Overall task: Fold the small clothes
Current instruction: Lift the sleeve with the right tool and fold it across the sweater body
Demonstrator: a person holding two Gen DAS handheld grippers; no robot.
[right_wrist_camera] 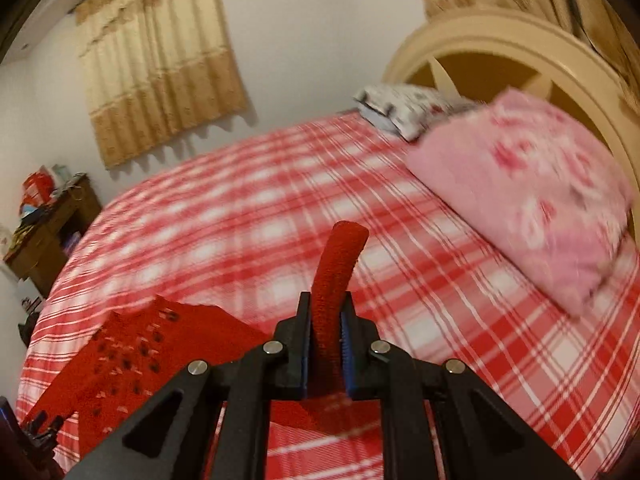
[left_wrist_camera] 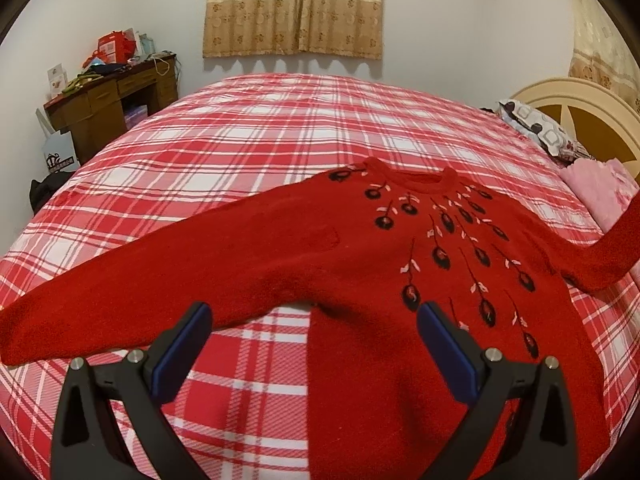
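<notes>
Nearest in the left wrist view, left gripper [left_wrist_camera: 314, 340], jaws released and spread wide, blue pads facing each other, nothing between them. Just beyond the fingertips, red sweater [left_wrist_camera: 360, 248] spread flat, front side up, on the plaid bedspread [left_wrist_camera: 240, 140]; body hem running down toward the right-hand finger, bare plaid showing in the gap between the jaws. One sleeve stretched flat toward the left edge of the view. Black and pink embroidered flowers fanning out below the round neckline. Other sleeve rising off the bed at the far right edge.

Nearest in the right wrist view, right gripper [right_wrist_camera: 326, 320], jaws clenched on that raised sleeve [right_wrist_camera: 336, 276], the cuff standing up past the fingertips, the rest hanging down behind them. Lower left, the sweater's body lying on the bedspread, blurred.

Farther off, pink pillow [right_wrist_camera: 528, 196] and a patterned pillow [right_wrist_camera: 400, 108] against a cream headboard [right_wrist_camera: 480, 36]. At the left, a wooden desk [left_wrist_camera: 100, 104] piled with clutter. On the far wall, a beige curtain [left_wrist_camera: 294, 8].
</notes>
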